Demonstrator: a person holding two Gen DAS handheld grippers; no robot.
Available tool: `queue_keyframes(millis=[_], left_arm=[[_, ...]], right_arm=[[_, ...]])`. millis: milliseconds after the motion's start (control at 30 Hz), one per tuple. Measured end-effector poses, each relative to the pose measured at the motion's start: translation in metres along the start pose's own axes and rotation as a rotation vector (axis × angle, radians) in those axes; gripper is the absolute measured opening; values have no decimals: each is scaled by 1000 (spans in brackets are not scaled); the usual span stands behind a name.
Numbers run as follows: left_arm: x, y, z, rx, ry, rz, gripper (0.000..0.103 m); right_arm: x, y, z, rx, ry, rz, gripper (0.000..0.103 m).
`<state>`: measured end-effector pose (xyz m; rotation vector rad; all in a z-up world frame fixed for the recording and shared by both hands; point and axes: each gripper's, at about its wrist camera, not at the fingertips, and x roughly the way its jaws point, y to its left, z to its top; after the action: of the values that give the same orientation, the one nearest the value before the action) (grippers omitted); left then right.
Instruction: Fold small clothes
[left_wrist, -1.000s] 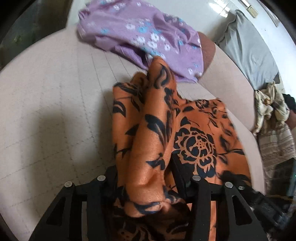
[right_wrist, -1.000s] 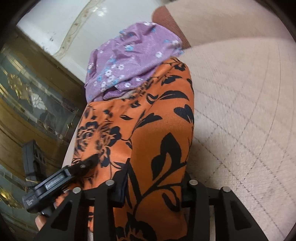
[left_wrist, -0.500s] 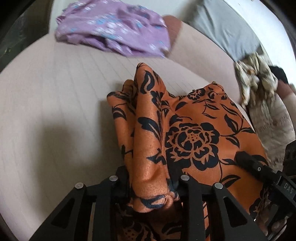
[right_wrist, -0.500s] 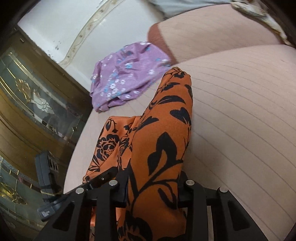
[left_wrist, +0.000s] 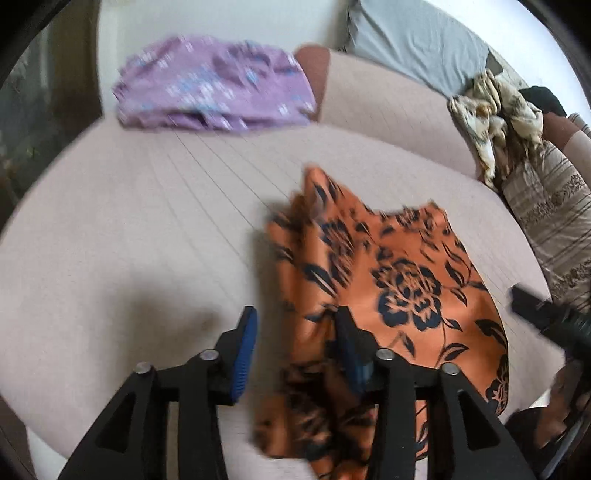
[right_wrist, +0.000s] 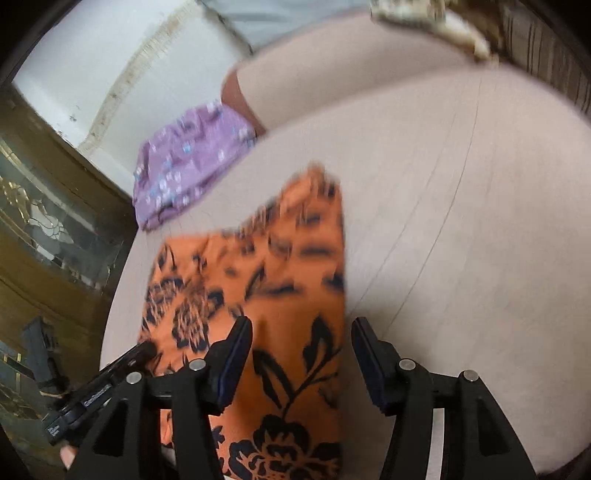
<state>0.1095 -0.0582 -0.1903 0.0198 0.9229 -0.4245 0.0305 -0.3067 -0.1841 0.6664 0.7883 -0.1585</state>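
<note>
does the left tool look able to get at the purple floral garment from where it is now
Probably yes. The left tool is open, and the purple floral garment lies ahead across bare cushion. Only the orange floral cloth, draped by its right finger, sits close, and off to the side.

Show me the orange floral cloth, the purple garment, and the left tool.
orange floral cloth (left_wrist: 406, 291), left wrist view, on its big black flower.
purple garment (left_wrist: 214, 85), left wrist view, middle of the pile.
left tool (left_wrist: 295, 332), left wrist view, between its fingertips.
</note>
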Motion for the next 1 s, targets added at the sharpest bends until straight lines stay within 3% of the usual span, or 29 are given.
queue_keyframes(millis=[100, 167, 200, 267, 333, 433, 567, 600, 733, 867, 1000], left_arm=[[-13, -6, 10, 60, -83, 88, 49], [-8, -17, 22, 90, -93, 120, 49], [-3, -18, 27, 94, -90, 130, 49], [12, -28, 38, 109, -82, 154, 49], [34, -39, 46, 133, -56, 213, 49], [68, -39, 49, 139, 44, 275, 49], [103, -22, 35, 154, 143, 364, 50], [104, -19, 33, 148, 147, 355, 51], [86, -4, 36, 104, 143, 314, 50], [41, 4, 33, 96, 76, 279, 50], [2, -11, 18, 163, 10, 249, 51]], right_arm=[[-19, 14, 16, -57, -79, 17, 59], [-13, 27, 25, -105, -73, -7, 49], [-6, 32, 30, -120, -53, -14, 34], [18, 45, 39, -132, -8, -19, 32], [40, 55, 46, -142, 19, -47, 32], [74, 55, 59, -80, 70, -70, 32], [133, 33, 58, 45, 247, -112, 32], [138, 30, 56, 54, 245, -105, 32], [112, 35, 52, 13, 179, -60, 33], [61, 40, 38, -38, 116, -10, 34], [5, 52, 14, -128, 72, 5, 34]])
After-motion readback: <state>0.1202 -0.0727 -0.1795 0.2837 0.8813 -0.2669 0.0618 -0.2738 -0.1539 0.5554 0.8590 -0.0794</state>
